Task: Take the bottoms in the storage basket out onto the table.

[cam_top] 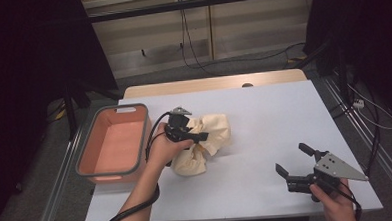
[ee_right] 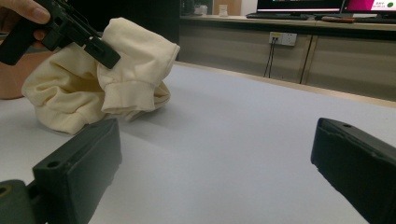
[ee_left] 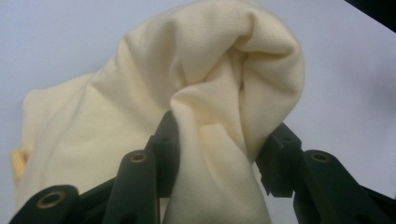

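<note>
A crumpled cream cloth (cam_top: pixel 212 132) lies on the white table top (cam_top: pixel 279 112), left of the middle. My left gripper (cam_top: pixel 197 138) comes at it from the left and is shut on a raised fold of the cloth (ee_left: pixel 187 79), which bulges up between the two black jaws. In the right gripper view that same left gripper (ee_right: pixel 100 51) pinches the top of the cloth (ee_right: pixel 70 100), with a person's fingers on its body. My right gripper (cam_top: pixel 289 157) rests near the table's front right, open, with bare table between its jaws (ee_right: pixel 215 154).
A salmon basket with a grey rim (cam_top: pixel 85 150) stands at the table's left edge, right beside the cloth, and nothing lies in it. Cables trail on the floor beyond the far edge. Wooden cabinets and monitors stand at the back.
</note>
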